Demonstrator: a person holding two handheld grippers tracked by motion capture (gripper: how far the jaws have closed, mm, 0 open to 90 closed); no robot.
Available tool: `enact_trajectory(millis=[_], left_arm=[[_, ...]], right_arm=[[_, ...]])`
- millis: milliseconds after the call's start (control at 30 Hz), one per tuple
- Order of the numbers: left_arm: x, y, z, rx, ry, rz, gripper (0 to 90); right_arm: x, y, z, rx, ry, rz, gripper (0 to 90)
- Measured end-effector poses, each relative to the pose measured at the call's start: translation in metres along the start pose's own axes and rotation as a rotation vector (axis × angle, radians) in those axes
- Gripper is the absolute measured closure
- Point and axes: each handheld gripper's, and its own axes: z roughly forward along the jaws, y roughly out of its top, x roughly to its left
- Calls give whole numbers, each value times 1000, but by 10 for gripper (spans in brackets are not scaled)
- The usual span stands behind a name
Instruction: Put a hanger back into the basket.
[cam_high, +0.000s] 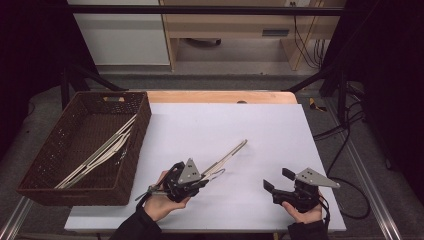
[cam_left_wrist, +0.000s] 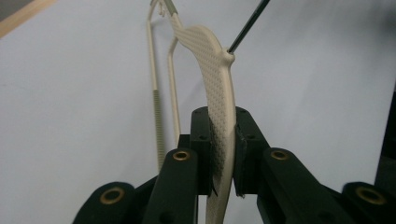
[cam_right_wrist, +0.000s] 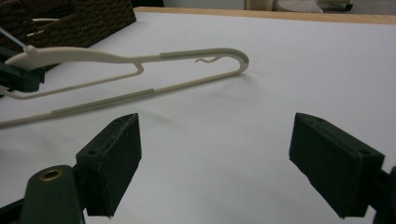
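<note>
Currently the left gripper (cam_high: 194, 184) sits low at the near-left part of the white table (cam_high: 280, 130), held in the person's left hand (cam_high: 159, 204), palm up under the body, jaws pointing toward the far right. Its jaws are clamped tight on the cream hanger (cam_left_wrist: 219, 100), pads pressing both faces of the broad dimpled shoulder section near the hook stem.

Right gripper (cam_high: 277, 184) is near the table's near-right edge, well apart from the hanger, jaws aimed left toward it. Jaws wide apart, nothing between them, bare table below.

Hanger: thin cream plastic, slim arms with ribbed anti-slip sections, small notch hook near the rounded end. From the grip it runs diagonally toward the far right, far tip at table centre, looks to rest on the surface.

Brown woven basket (cam_high: 132, 150) sits at the left, with more cream hangers (cam_high: 100, 155) inside.
</note>
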Motion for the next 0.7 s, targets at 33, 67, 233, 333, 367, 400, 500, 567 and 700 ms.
enact_trajectory(millis=[33,67,233,333,367,400,500,567,700], left_arm=[[2,0,-1,-3,5,-5,816],[4,0,-3,-8,17,-13,820],[17,-2,-10,-28,67,-49,846],[24,-4,-13,-33,91,-68,857],[26,-5,-14,-38,93,-78,858],[28,-6,-15,-42,94,-81,859],[33,-8,-20,-54,87,-103,860],[34,-8,-23,-60,93,-103,860],[35,-5,-35,-94,93,-109,860]], right_arm=[[-1,0,0,0,-2,2,168],[-1,-1,0,0,-1,4,165],[-1,-1,1,3,-5,7,142],[-1,-1,2,6,-5,-4,132],[-1,-1,2,7,-7,-3,131],[-1,-1,2,8,-6,-4,130],[-1,-1,2,10,-1,-6,125],[-1,-1,1,9,-5,-5,123],[-1,-1,0,10,-5,-13,114]])
